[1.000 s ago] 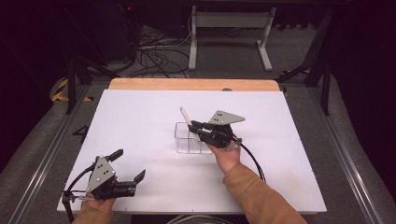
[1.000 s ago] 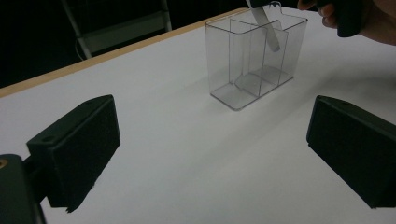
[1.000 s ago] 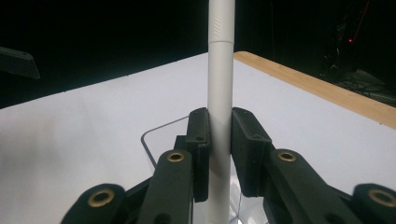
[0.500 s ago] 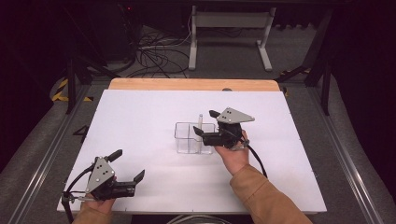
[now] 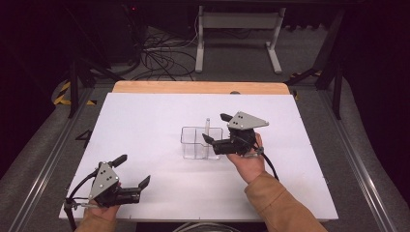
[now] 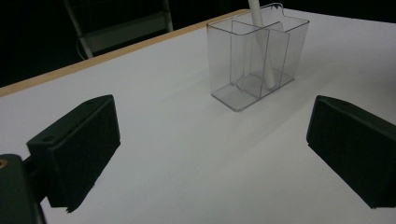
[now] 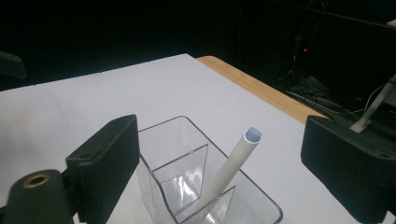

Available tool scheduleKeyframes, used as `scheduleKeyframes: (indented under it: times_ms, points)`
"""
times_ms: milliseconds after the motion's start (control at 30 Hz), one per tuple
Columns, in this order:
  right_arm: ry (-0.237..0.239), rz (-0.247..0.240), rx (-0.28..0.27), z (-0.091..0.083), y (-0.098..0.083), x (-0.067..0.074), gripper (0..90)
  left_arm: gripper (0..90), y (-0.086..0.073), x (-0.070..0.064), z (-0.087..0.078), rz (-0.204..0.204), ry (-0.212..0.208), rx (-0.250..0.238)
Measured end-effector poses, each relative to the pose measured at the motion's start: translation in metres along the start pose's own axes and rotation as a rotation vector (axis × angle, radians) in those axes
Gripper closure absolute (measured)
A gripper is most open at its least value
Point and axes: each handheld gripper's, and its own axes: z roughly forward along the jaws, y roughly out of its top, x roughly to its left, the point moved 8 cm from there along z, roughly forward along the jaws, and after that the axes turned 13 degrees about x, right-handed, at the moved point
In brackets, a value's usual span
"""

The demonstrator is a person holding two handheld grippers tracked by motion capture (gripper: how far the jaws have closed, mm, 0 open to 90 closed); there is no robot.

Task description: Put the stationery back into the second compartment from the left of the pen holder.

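Since the earlier frame, my right gripper (image 5: 212,128) has let go of the white tube (image 5: 207,126) and lifted a little toward the right, and its jaws have just been opening. They are standing wide now with nothing pressed between them; in the right gripper view the tube's open top (image 7: 253,134) is sitting in the gap between the black jaws without touching either.

I am seeing the tube standing in the clear divided holder (image 5: 201,143) at the middle of the white table (image 5: 145,125). In the high view it is in the holder's right-hand compartment, against the divider. Its long axis is running nearly upright, its lower end resting on the holder's floor and its open end pointing up, leaning slightly against the wall.

My left gripper (image 5: 130,170) is resting at the near left corner of the table, well apart from the holder. Its jaws are also spread wide and holding nothing, as the left gripper view is showing, with the holder (image 6: 257,56) far ahead of them.

To finish this release well, I judge I should be drawing the right gripper straight up and away, keeping both jaws clear of the tube's top so nothing tips it or drags the light holder across the table.
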Motion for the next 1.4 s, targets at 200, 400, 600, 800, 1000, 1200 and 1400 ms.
scheduleKeyframes:
  times_ms: [200, 400, 600, 800, 1000, 1200, 1400]
  points:
    - [0.0, -0.021, 0.0, -0.01, 0.001, 0.001, 6.9, 3.6, 0.0, -0.001, -0.001, -0.003, 0.002, -0.004]
    - [0.017, -0.028, -0.007, -0.022, 0.0, 0.001, 0.8, 3.6, 0.0, -0.001, -0.001, -0.002, 0.003, -0.002]
    - [0.042, -0.041, 0.008, -0.039, -0.011, 0.003, 0.0, 3.6, 0.0, 0.0, -0.001, -0.005, 0.003, -0.004]
    - [0.038, -0.044, 0.043, -0.052, -0.032, 0.0, 0.0, 3.6, 0.002, -0.002, -0.002, -0.008, -0.003, -0.017]
    - [0.053, -0.006, 0.059, -0.061, -0.054, -0.009, 0.0, 3.7, 0.002, -0.002, -0.002, -0.003, 0.007, -0.013]
    - [0.079, -0.004, 0.063, -0.062, -0.079, -0.013, 0.0, 3.7, 0.002, -0.002, -0.004, -0.009, 0.005, -0.025]
    - [0.078, 0.006, 0.07, -0.063, -0.102, -0.014, 0.0, 3.7, 0.003, -0.002, -0.004, -0.007, 0.005, -0.025]
